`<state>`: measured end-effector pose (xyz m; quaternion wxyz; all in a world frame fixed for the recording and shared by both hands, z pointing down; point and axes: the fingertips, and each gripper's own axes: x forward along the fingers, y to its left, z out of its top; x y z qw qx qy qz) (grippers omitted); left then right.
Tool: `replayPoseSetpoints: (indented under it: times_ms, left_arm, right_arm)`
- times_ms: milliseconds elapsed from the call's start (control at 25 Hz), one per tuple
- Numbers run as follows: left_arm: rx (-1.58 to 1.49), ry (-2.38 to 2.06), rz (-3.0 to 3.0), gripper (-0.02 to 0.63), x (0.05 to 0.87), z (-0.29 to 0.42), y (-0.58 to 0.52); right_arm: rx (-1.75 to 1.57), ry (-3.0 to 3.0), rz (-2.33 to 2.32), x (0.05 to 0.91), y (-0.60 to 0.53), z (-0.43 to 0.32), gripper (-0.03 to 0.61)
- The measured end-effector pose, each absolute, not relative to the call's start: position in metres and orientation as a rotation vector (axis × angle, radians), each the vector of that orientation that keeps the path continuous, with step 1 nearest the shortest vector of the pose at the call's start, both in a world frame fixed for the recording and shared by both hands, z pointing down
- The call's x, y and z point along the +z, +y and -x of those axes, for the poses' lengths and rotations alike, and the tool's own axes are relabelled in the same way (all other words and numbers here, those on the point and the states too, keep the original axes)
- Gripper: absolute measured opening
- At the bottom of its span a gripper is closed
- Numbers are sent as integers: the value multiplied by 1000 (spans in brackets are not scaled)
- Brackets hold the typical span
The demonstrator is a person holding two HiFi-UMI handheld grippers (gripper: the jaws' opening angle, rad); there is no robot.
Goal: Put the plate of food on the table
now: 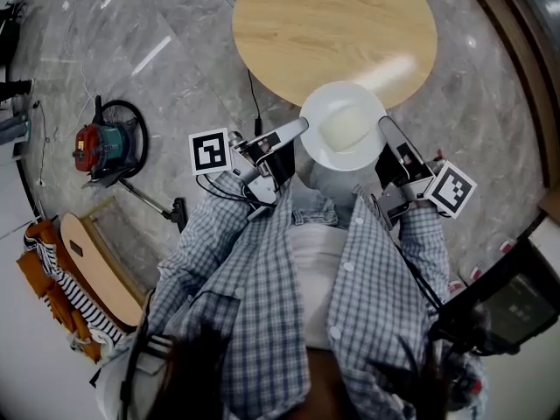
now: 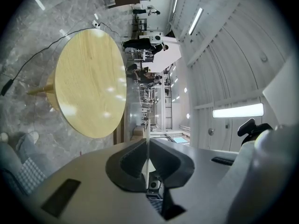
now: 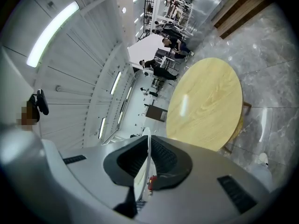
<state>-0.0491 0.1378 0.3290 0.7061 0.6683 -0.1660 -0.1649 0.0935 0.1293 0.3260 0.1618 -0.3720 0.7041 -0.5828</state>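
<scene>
Left gripper [image 1: 296, 132] and right gripper [image 1: 386, 133] clamp the white plate [image 1: 343, 126] by opposite sides of its rim.
Each gripper view shows its jaws closed on the thin rim, seen edge-on. The plate hangs in the air before the person's checked shirt [image 1: 262, 278], not resting on the round wooden table [image 1: 332, 24]; in the head view it overlaps the table's near edge. What the plate holds cannot be made out.

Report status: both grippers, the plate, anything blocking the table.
Left gripper shut on plate rim. Right gripper shut on opposite rim. Plate held at near edge of table, not set down. Nothing on tabletop.
</scene>
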Motion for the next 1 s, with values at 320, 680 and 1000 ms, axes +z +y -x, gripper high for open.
replayPoseSetpoints:
  times_ms: [320, 680, 1000]
  left_arm:
    - [-372, -375, -1481, 21, 339, 8, 92]
    - [-364, -382, -1469, 21, 348, 1, 91]
    - [-320, -348, -1466, 21, 350, -3, 79]
  right_arm:
    - [-1683, 2018, 1061, 338, 82, -135, 25]
    - [-1699, 1987, 1068, 348, 85, -142, 25]
    - [-1675, 1967, 1123, 349, 80, -146, 25]
